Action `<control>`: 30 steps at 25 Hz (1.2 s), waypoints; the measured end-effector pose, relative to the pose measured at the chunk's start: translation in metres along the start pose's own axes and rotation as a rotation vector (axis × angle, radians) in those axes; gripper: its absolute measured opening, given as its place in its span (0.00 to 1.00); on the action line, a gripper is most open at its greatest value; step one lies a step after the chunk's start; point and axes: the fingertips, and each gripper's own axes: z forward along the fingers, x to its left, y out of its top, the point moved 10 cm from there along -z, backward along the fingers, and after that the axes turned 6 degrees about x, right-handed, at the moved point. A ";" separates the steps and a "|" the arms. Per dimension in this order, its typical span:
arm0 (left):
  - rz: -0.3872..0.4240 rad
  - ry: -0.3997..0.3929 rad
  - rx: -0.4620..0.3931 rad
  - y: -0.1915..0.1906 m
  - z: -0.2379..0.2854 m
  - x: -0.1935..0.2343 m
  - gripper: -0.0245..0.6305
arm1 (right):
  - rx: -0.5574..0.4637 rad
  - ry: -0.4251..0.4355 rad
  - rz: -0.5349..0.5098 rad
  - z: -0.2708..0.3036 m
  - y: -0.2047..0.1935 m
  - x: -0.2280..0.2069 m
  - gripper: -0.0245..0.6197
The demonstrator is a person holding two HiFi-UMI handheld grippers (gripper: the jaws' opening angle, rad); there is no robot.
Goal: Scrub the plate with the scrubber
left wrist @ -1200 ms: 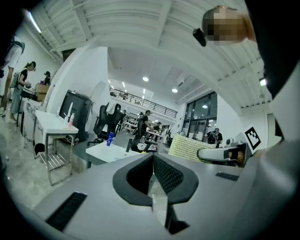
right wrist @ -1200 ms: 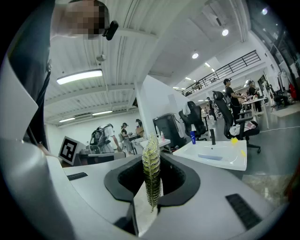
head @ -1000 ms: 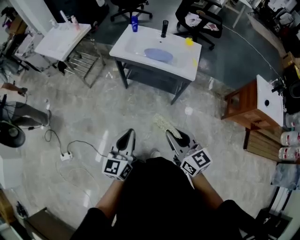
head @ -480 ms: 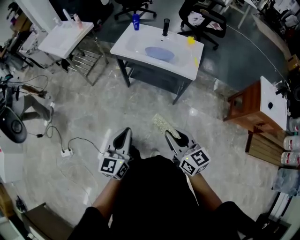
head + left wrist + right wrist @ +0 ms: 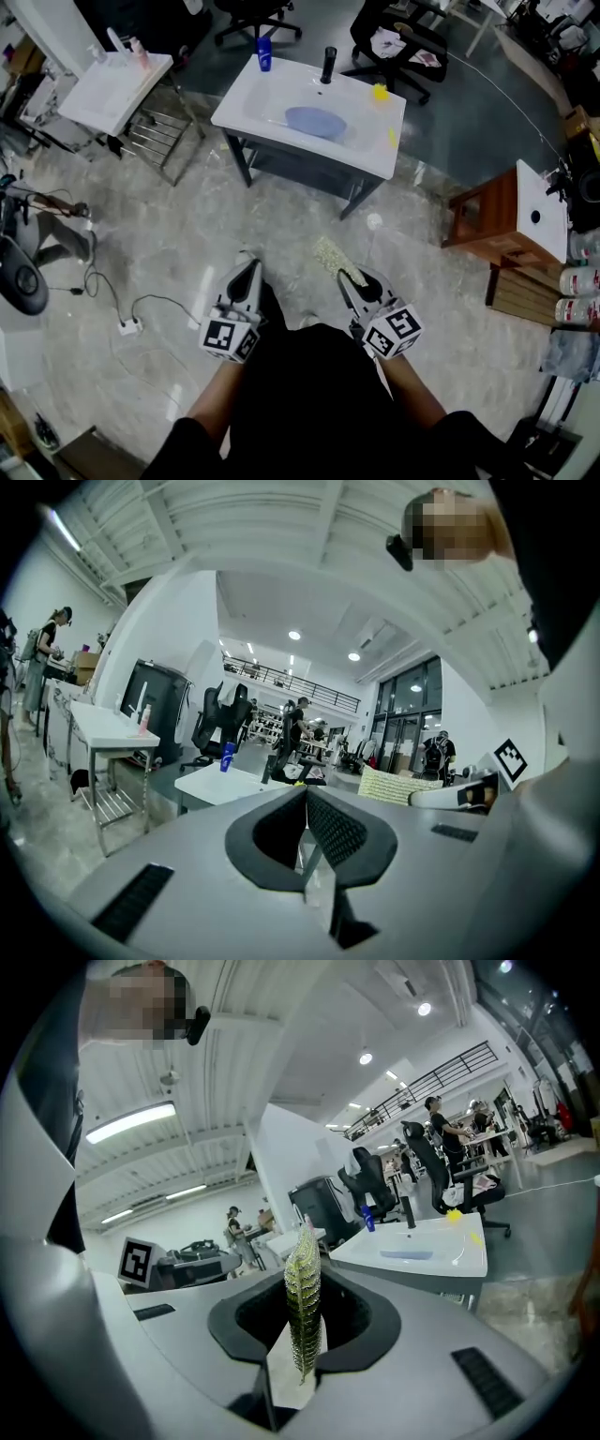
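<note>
A blue plate (image 5: 316, 122) lies in the basin of a white sink table (image 5: 380, 150) far ahead of me across the floor; the right gripper view shows the plate (image 5: 408, 1253) too. My right gripper (image 5: 349, 277) is shut on a pale yellow-green scrubber (image 5: 330, 253), which stands edge-on between its jaws (image 5: 302, 1302). My left gripper (image 5: 248, 272) is shut with nothing between its pads (image 5: 307, 799). Both grippers are held low in front of my body, well short of the sink.
On the sink table stand a blue bottle (image 5: 265, 52), a black faucet (image 5: 328, 62) and a yellow object (image 5: 379, 90). A second white table (image 5: 112, 80) with a wire rack is at the left, a wooden cabinet (image 5: 497, 211) at the right. A power strip (image 5: 128, 326) with cables lies on the floor.
The sink table and floor have shifted slightly in the head view as I moved. Both grippers stay shut in front of me, and the right one still holds the scrubber.
</note>
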 end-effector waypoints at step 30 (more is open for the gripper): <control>-0.090 -0.334 0.068 0.116 0.150 0.277 0.04 | 0.002 -0.195 0.111 0.307 0.124 0.036 0.14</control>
